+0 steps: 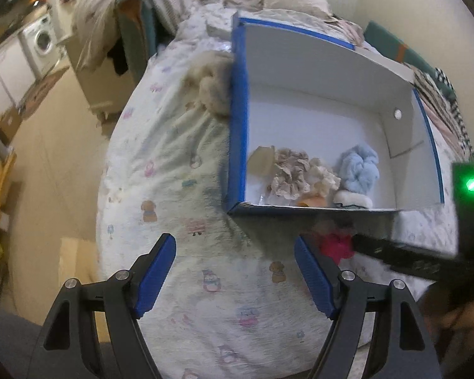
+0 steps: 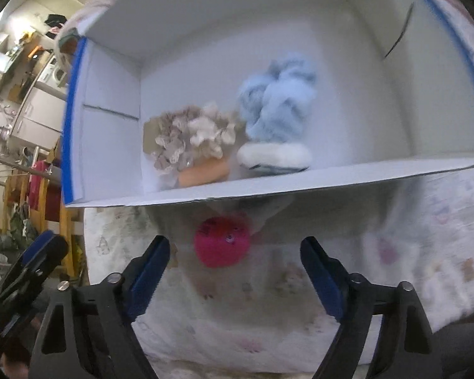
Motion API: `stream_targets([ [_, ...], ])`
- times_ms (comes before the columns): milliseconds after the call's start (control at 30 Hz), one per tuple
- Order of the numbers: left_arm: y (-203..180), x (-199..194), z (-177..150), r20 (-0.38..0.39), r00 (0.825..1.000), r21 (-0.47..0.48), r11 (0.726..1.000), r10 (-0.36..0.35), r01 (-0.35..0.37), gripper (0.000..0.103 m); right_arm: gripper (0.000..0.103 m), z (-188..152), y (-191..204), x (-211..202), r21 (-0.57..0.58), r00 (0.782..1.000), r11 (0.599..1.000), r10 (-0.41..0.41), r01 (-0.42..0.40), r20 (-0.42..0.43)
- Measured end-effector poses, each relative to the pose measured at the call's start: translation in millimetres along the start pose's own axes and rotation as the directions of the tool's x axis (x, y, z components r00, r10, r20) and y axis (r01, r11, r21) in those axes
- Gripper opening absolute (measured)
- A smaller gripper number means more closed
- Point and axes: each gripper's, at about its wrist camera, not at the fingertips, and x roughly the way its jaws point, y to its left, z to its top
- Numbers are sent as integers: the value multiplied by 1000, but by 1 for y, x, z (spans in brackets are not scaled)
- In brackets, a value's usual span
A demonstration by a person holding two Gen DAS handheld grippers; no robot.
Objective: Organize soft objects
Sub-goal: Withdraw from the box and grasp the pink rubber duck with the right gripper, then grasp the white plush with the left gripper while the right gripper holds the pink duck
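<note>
We find the pink soft toy (image 2: 221,242) on the bed (image 2: 268,315), just outside the near wall of the blue-edged box (image 2: 268,186) and close under it. It lies straight ahead of our right claw (image 2: 235,281), centred between its wide-open, empty jaws, so this claw is the nearer one. The toy looks roundish, with no clear long axis. Our left claw (image 1: 235,276) also hangs open and empty, with the toy off to its right. Inside, near that wall, sit the scrunchies (image 2: 192,135) and a blue fluffy piece (image 2: 278,101).
</note>
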Motion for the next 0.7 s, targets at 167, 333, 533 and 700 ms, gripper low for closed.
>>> stream_targets([
  [167, 7, 2, 3, -4, 1000, -34, 999, 6, -6, 75, 77, 1, 8, 40, 27, 997, 999, -35, 37, -69],
  [333, 11, 5, 2, -24, 1000, -54, 998, -15, 14, 75, 61, -4, 5, 51, 54, 996, 997, -51, 55, -69],
  [533, 10, 6, 4, -15, 1000, -55, 998, -7, 6, 75, 48, -14, 5, 36, 27, 996, 1000, -9, 12, -87],
  [700, 5, 12, 2, -37, 999, -41, 999, -5, 3, 75, 48, -29, 6, 1, -20, 994, 999, 45, -47, -103],
])
